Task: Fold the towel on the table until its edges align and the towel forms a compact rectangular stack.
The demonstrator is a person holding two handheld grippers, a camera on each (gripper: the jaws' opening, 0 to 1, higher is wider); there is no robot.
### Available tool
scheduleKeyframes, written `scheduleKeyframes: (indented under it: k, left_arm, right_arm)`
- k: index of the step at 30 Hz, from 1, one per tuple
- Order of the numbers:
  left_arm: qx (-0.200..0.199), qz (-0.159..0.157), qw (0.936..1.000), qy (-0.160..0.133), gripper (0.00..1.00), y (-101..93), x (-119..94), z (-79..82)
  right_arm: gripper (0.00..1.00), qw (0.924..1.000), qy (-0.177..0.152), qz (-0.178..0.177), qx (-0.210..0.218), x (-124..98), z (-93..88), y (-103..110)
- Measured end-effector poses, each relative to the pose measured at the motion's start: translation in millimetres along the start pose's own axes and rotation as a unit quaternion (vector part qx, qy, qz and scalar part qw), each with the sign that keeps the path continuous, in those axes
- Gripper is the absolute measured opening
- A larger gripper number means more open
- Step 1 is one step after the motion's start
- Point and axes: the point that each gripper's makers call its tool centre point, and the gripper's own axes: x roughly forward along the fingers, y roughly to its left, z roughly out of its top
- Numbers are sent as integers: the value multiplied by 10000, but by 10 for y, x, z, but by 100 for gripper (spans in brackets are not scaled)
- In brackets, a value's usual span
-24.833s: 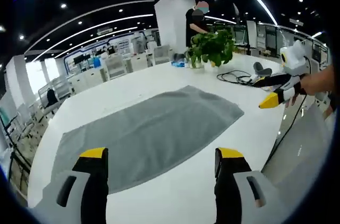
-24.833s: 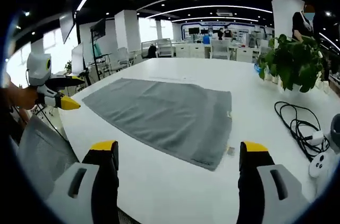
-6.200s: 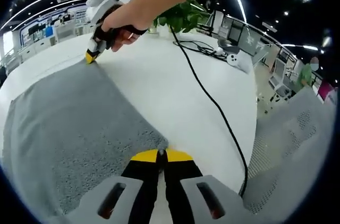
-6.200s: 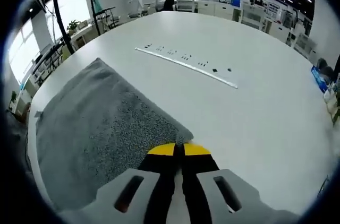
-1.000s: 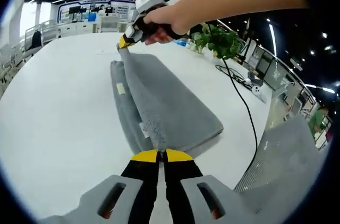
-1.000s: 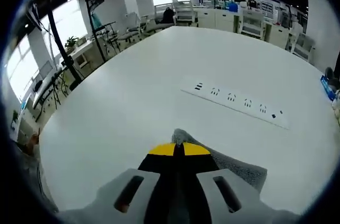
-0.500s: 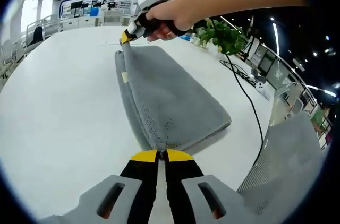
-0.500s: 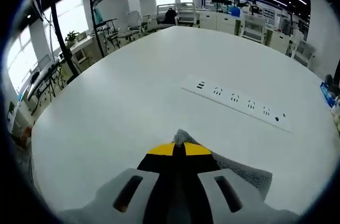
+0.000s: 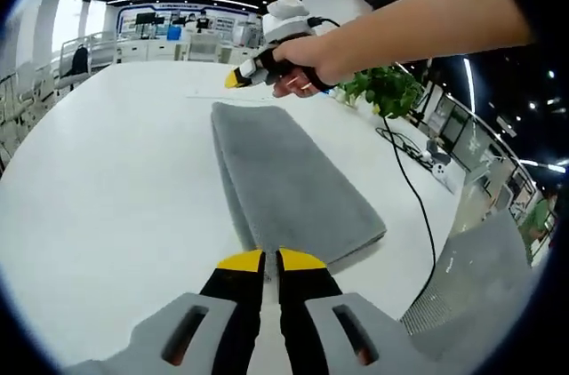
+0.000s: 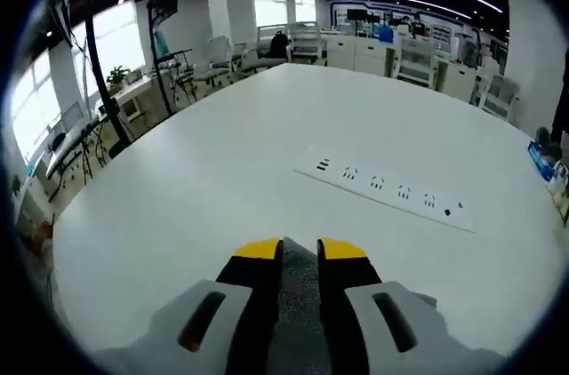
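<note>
The grey towel lies folded in half as a long strip on the white table. At the bottom of the left gripper view, my left gripper stays shut on the strip's near corner. A hand holds my right gripper just above the towel's far end, clear of the cloth. In the right gripper view, my right gripper stands slightly open, and the grey towel shows below, between its jaws.
A white power strip is set into the table beyond the towel's far end. A potted plant and a black cable sit to the right. A mesh chair back stands at the table's near right edge.
My right gripper has opened, let go of the towel's far corner and lifted off it. The towel's top layer has settled flat. My left gripper holds as before.
</note>
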Motion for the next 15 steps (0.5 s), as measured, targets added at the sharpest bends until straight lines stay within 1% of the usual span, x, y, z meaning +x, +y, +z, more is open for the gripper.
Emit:
scheduleKeyframes:
  k: [3, 5, 7, 11, 13, 15]
  left_arm:
    - [20, 21, 10000, -29, 5, 3, 22, 33]
    - [86, 26, 10000, -33, 5, -5, 35, 58]
    - [128, 19, 9999, -39, 6, -33, 32, 93]
    - [181, 29, 9998, -70, 6, -15, 62, 154]
    - [210, 19, 9997, -108, 6, -13, 70, 205]
    - [290, 35, 9995, -97, 6, 13, 100, 241]
  right_arm:
    - [17, 9999, 30, 5, -105, -73, 20, -49]
    - [18, 9999, -29, 24, -112, -123, 67, -77]
    - [21, 9999, -75, 32, -107, -218, 127, -120]
    - [23, 9996, -204, 69, -206, -371, 221, -178]
    - [26, 9996, -250, 68, -115, -450, 214, -215]
    - [28, 9996, -221, 90, -142, -535, 144, -211]
